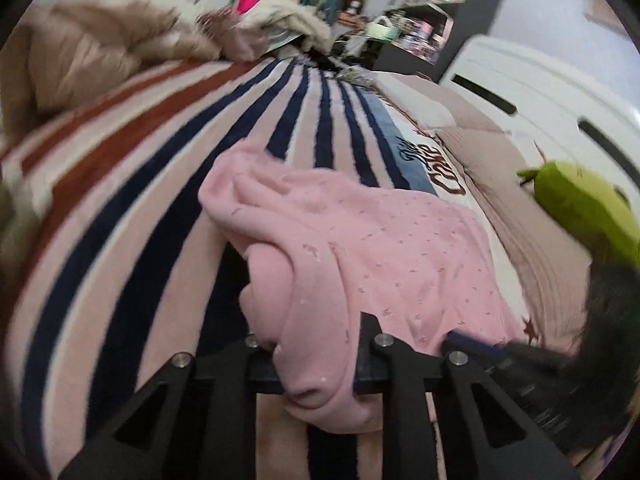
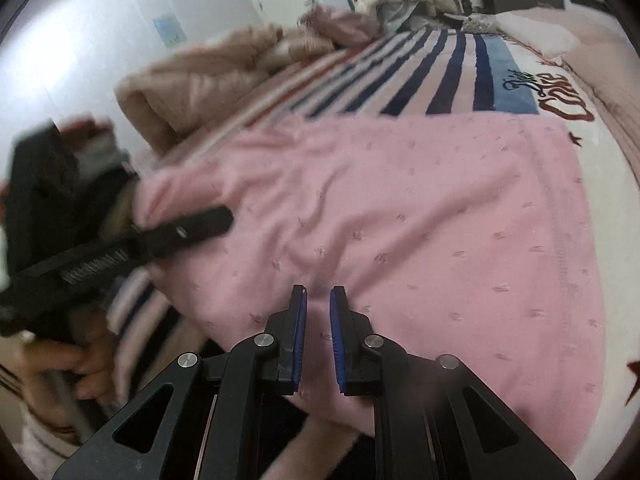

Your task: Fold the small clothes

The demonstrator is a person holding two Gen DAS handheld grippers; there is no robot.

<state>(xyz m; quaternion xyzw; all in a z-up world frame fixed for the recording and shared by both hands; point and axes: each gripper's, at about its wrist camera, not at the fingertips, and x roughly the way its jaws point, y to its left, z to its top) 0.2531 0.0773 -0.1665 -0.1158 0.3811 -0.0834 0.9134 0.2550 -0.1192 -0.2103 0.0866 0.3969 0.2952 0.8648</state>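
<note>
Pink garment [image 2: 400, 220] lies spread across the middle of the right wrist view, on a striped blanket [image 1: 120, 208] that covers the bed; small dark flecks dot the fabric, a stitched hem runs down its right side. Left gripper [image 1: 320, 364]: a bunched fold of the same pink cloth sits between its jaws at lower centre of the left wrist view, jaws closed onto it, cloth spilling below the fingers. In the right wrist view this gripper enters from the left edge, one finger lying on the garment's left edge. Right gripper [image 2: 318, 340]: jaws slightly parted, blue pads facing, nothing between them, tips just over the near part of the garment. Beige quilted bedding [image 1: 88, 52] heaped at upper left. Green plush toy [image 1: 580, 208] at right edge of the left wrist view. Shelves [image 1: 420, 20] blurred at top.
</note>
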